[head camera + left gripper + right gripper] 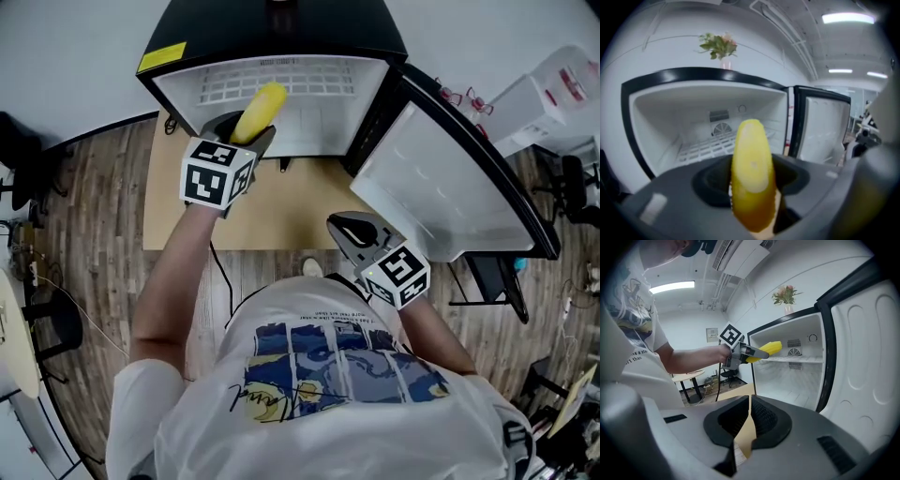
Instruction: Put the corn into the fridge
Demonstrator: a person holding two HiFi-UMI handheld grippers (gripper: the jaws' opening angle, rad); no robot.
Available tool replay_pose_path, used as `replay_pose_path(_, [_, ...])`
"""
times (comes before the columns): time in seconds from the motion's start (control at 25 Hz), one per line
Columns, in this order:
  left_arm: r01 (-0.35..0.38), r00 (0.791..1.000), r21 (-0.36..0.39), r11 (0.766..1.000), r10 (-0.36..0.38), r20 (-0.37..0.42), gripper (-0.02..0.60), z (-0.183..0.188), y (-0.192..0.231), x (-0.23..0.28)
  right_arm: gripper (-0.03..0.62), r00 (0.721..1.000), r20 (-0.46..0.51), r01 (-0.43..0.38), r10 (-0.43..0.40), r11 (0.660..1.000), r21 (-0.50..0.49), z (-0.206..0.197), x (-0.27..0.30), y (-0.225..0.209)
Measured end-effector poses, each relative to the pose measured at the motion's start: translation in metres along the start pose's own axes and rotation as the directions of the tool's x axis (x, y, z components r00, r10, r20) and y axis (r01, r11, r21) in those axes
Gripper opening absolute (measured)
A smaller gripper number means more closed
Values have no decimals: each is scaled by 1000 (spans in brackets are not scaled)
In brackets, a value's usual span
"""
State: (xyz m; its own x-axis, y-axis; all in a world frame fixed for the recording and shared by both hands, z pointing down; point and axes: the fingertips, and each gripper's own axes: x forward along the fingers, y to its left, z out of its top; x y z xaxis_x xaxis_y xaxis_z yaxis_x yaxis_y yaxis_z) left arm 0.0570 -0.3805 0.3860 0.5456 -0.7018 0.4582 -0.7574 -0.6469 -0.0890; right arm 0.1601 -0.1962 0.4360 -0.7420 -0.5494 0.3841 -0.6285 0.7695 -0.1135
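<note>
A yellow ear of corn [259,112] sticks out of my left gripper [246,134], which is shut on it just in front of the open fridge [281,47]. In the left gripper view the corn [752,173] points at the white wire shelf [705,148] inside the fridge. The right gripper view shows the corn [765,351] held level with that shelf [797,359], at the opening. My right gripper [345,233] hangs lower, near the person's chest, with its jaws shut and nothing between them [749,423].
The fridge door [450,178] stands swung open to the right. A tan mat [262,211] lies on the wooden floor in front of the fridge. A vase of flowers [719,47] stands on top of the fridge. A cable [217,267] runs across the floor.
</note>
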Motion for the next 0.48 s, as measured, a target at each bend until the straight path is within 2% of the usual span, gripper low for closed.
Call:
replay_pose_path(0.16, [-29, 999, 81, 996, 31, -23, 245, 14, 3, 24, 21, 1000, 0, -8, 8, 1000, 1, -1, -8, -18])
replay_pose_path(0.48, [-63, 994, 168, 984, 77, -77, 245, 22, 11, 71, 21, 999, 3, -36, 36, 999, -17, -2, -14, -41])
